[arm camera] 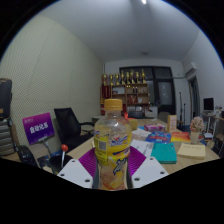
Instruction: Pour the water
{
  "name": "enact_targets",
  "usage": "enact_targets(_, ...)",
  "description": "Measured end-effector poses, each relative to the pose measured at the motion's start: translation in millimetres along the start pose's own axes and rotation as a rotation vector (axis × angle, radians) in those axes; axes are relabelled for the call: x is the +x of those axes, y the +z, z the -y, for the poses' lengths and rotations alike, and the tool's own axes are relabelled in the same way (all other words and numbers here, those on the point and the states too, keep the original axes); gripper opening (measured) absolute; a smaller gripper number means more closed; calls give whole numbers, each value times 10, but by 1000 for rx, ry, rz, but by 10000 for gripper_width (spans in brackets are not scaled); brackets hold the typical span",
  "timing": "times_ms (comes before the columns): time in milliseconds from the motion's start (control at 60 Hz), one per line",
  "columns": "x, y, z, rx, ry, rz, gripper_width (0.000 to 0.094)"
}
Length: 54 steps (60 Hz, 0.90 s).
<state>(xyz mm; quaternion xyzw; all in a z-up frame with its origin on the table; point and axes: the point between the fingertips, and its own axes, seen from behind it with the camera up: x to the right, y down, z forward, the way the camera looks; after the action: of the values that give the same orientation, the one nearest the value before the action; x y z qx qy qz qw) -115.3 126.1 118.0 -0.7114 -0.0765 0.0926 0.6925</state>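
Gripper view: tool (112, 172) level above table (185, 160); both pads clamp upright bottle (112, 145).

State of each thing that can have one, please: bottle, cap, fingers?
Bottle: upright between the fingers, yellow label, looks mostly full.
Cap: orange, on the bottle.
Gripper: fingers close on both sides of the bottle; whether they press it can't be told.

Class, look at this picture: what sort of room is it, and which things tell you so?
Probably an office or meeting room: a black chair, a cluttered table and a shelf of trophies. The tongs grip a bottle.
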Motion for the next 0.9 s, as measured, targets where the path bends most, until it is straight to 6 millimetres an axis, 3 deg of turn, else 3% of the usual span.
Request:
enact_targets(83,-51,57,-140,-32,-23,15,389)
enact_targets(100,-87,-34,-298,-36,-30,19,397)
enact_targets(167,-42,-17,-178,-5,-43,20,384)
enact_targets(283,-73,-58,-168,-6,-42,17,406)
enact_targets(417,-72,-61,-178,-51,-43,20,588)
enact_targets(467,-64,-114,-188,-80,-43,26,706)
enact_targets(500,-52,-208,-181,-92,-48,35,832)
enact_targets(533,-65,-294,-160,-98,-48,38,856)
enact_targets(633,-142,-624,-68,-110,-74,41,843)
enact_targets(733,-151,-1101,89,-96,-82,24,841)
enact_targets(750,-255,-1180,33,-89,-76,18,841)
enact_targets(783,-160,-1373,164,-85,-60,21,840)
enact_targets(900,-300,-2014,300,-77,-23,35,835)
